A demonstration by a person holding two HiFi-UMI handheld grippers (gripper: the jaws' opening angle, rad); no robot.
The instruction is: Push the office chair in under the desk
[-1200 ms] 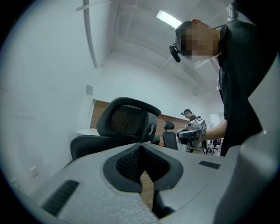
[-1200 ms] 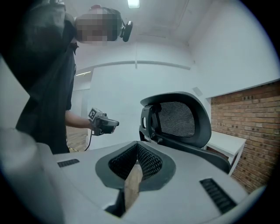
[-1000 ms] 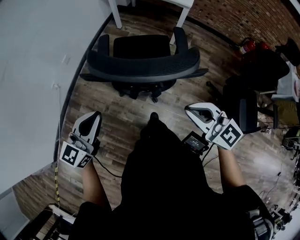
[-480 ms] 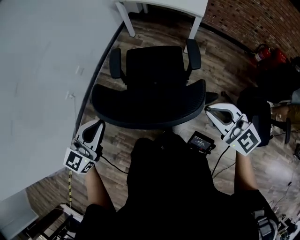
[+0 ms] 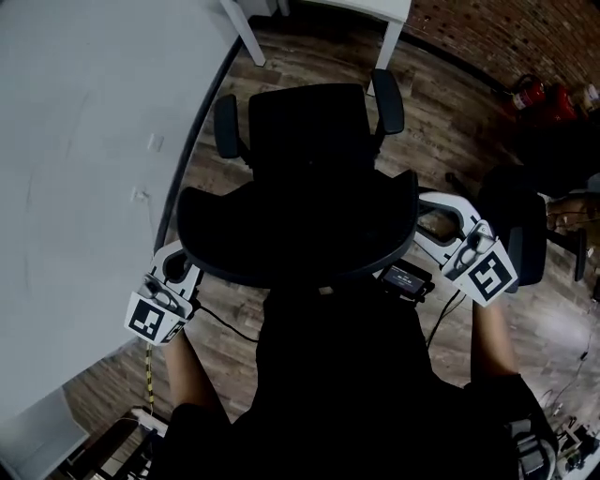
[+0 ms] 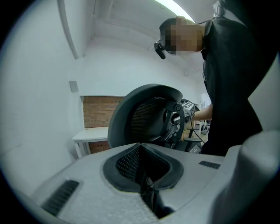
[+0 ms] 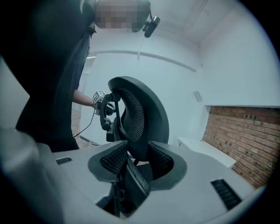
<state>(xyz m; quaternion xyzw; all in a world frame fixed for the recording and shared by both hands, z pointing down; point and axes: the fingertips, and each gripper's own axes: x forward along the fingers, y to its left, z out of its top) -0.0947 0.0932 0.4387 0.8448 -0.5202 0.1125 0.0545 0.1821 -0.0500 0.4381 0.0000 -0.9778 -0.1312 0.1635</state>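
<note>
Desk (image 5: 361, 6) ahead of both grippers; chair (image 5: 300, 225) between them, seat not yet under. Left gripper (image 6: 141, 148) closed, empty, beside the backrest. Right gripper (image 7: 137, 156) jaws have just been opening, backrest edge in the gap (apparently unclamped). Push evenly on both sides, keeping the chair straight.

- L: left gripper (image 5: 173, 272) (image 6: 141, 146) is held fwd and tipped slightly down, jaws fully together, nothing between the pads.
- L marker cube (image 5: 150, 317) sits at the rear of the left gripper, with the bare left forearm (image 5: 187, 361) running straight back from it.
- R: right gripper (image 5: 429, 214) (image 7: 135, 151) is held fwd and angled inward, jaws apart and just opened. The chair backrest (image 7: 140, 118) rim stands between the pads; no clamp visible.
- R marker cube (image 5: 489, 275) sits at the rear of the right gripper, with the right forearm (image 5: 492, 337) behind it.
</note>
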